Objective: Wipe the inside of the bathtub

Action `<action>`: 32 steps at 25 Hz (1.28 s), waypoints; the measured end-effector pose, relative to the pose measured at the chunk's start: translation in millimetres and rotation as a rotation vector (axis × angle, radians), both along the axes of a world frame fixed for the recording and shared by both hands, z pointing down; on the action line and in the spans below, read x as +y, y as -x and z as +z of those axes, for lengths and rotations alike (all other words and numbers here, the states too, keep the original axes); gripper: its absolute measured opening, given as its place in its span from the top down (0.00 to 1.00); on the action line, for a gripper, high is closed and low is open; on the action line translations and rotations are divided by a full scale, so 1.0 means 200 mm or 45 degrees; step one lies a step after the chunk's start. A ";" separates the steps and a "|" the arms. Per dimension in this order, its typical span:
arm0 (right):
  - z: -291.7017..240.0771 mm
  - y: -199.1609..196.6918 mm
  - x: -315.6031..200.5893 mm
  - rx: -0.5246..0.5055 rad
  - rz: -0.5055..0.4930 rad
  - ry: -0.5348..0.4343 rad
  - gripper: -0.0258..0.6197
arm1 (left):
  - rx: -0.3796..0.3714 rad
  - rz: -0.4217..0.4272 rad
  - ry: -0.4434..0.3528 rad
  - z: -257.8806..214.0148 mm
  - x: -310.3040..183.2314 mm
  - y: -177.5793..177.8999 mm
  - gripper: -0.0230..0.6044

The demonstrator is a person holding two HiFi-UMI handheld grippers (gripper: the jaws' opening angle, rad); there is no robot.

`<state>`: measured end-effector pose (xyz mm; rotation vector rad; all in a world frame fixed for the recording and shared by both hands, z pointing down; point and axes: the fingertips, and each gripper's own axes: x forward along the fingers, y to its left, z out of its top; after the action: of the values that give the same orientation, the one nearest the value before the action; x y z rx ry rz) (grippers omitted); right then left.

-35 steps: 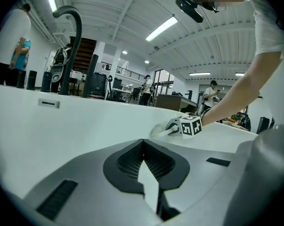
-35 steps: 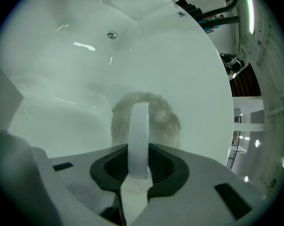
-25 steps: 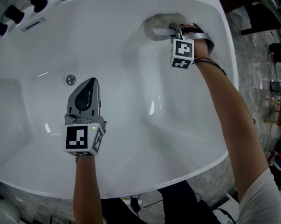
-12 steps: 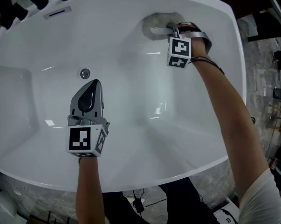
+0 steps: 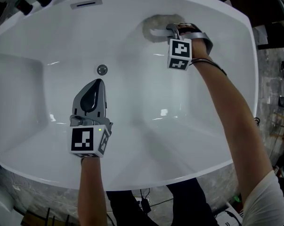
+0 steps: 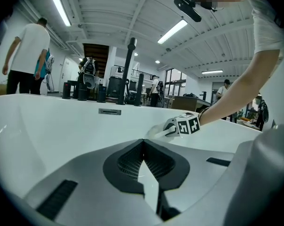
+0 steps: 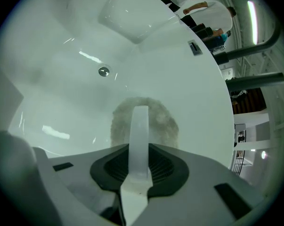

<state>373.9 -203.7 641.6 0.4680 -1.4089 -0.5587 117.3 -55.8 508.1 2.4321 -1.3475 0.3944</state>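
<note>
Pad [image 7: 167, 121], clamped by its handle [image 7: 140, 131] in the right gripper [image 5: 171, 28], is pressed to the bathtub [image 5: 132, 140] wall mid-wipe; a sweeping stroke is required; left gripper [image 5: 95, 84] closed, empty.

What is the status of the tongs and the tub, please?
Right tongs shut on pad handle. Grey pad against bathtub far wall. Left tongs shut, empty. Nothing in the way.

Grey fuzzy pad [image 5: 153, 20] seemingly pressed against white bathtub [image 5: 132, 60] wall.
</note>
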 end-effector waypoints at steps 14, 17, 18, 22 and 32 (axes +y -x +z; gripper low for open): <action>-0.02 0.74 -0.11 -0.013 -0.059 0.027 0.81 | -0.003 -0.026 0.005 -0.04 -0.08 0.63 0.95; -0.01 0.85 -0.13 0.001 -0.051 0.037 0.81 | -0.001 -0.035 0.003 -0.05 -0.09 0.78 0.95; -0.01 0.89 -0.13 0.004 -0.049 0.039 0.81 | 0.000 -0.034 0.003 -0.06 -0.10 0.83 0.95; -0.02 1.11 -0.16 -0.009 -0.058 0.041 0.81 | 0.007 -0.038 -0.001 -0.07 -0.13 1.03 0.95; -0.09 1.52 -0.22 -0.004 -0.084 0.041 0.81 | 0.052 -0.062 -0.007 -0.11 -0.18 1.38 0.95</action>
<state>69.0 -248.6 623.0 0.3982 -1.4385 -0.5876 -157.9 -91.0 486.3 2.3936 -1.3888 0.3274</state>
